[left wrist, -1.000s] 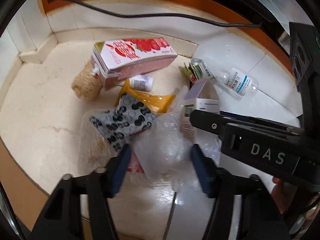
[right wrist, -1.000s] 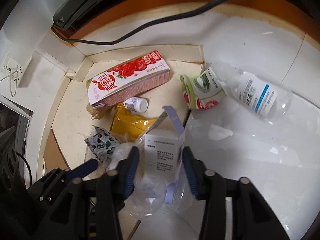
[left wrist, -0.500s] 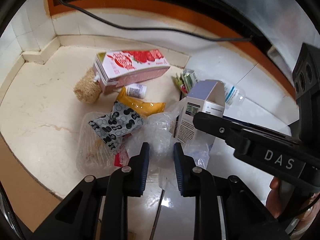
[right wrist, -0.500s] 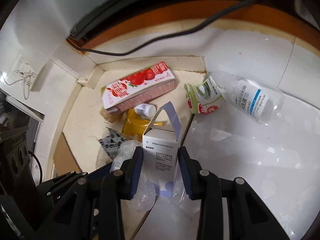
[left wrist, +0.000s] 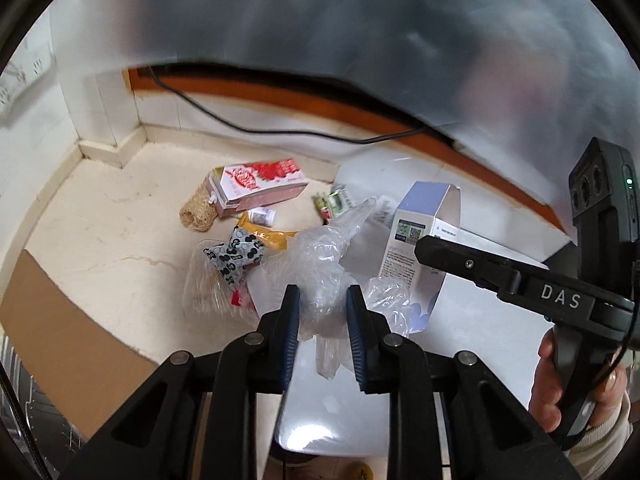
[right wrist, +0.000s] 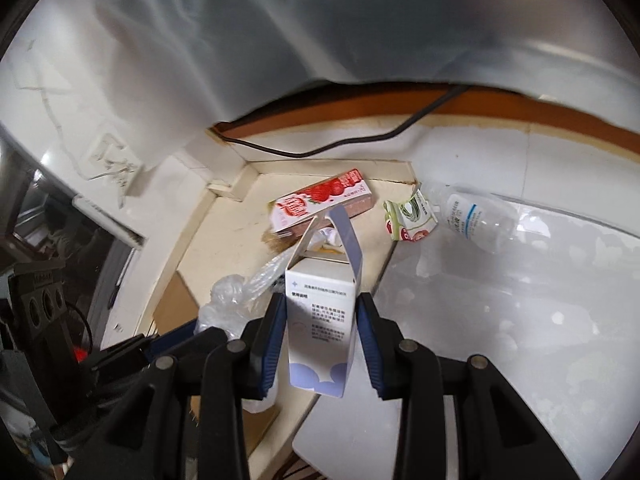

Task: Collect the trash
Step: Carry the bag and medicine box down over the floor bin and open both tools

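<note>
A white carton (left wrist: 260,190) carries red strawberries. The small box (right wrist: 320,320) is white with lavender clouds. One wrapper (left wrist: 234,258) is grey with black mouse-head prints, beside a yellow packet (left wrist: 272,238). The plastic bag (left wrist: 320,256) is clear; the claw pads (right wrist: 272,344) are blue.

1. Both views are lit evenly and fairly brightly; no hard shadows are cast on the floor (left wrist: 100,232).
2. A bright glare patch is seen at the lower centre of the left wrist view, on the glossy white surface (left wrist: 308,436).
3. Soft patches of sheen are scattered across the right half of the right wrist view.
4. The upper part of each frame is filled by a smeared, blurred grey surface (right wrist: 360,20).
5. Straight edges are bent by fisheye distortion, and the corners are cut off by a black circular border.
</note>
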A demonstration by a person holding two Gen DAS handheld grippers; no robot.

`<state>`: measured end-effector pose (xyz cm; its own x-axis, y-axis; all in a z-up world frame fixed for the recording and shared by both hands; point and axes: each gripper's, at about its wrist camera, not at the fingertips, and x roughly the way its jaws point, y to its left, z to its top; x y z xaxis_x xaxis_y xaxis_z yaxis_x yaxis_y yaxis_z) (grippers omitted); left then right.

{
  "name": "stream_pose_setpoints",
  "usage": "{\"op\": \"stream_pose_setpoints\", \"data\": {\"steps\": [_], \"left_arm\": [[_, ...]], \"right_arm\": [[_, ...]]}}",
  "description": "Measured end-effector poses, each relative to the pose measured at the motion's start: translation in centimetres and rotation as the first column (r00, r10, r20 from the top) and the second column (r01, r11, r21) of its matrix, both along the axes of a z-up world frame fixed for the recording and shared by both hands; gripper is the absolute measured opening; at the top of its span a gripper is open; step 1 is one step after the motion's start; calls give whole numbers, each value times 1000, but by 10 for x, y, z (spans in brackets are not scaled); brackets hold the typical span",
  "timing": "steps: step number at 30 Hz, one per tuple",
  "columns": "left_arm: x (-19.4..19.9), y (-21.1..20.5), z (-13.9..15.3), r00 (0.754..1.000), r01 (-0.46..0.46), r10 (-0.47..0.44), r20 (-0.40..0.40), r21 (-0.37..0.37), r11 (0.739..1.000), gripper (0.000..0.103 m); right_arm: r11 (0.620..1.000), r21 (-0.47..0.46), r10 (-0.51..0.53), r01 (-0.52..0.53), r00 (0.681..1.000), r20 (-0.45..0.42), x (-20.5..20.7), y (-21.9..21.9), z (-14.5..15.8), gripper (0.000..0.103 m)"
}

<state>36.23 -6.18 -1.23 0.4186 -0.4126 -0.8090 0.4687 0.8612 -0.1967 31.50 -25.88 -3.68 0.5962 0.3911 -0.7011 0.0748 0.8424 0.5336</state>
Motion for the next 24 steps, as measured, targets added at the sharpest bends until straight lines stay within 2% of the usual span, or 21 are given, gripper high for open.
{"op": "stream_pose_setpoints", "data": {"steps": [5, 15, 19, 24], "left_arm": [[-57, 9, 34, 998, 2, -2, 64, -10, 1000, 21], [-203, 22, 91, 985, -9, 13, 175, -21, 1000, 21], [-256, 24, 99, 980, -28, 35, 195, -35, 999, 21], [-306, 29, 91, 980, -55, 61, 192, -36, 998, 21]], "right_arm": [[999, 2, 33, -34, 999, 31, -51, -3, 22, 36], [991, -14, 137, -137, 988, 77, -175, -1, 54, 36], [983, -29, 186, -184, 979, 82, -214, 3, 59, 36], [966, -46, 256, -253, 964, 75, -255, 14, 52, 36]]}}
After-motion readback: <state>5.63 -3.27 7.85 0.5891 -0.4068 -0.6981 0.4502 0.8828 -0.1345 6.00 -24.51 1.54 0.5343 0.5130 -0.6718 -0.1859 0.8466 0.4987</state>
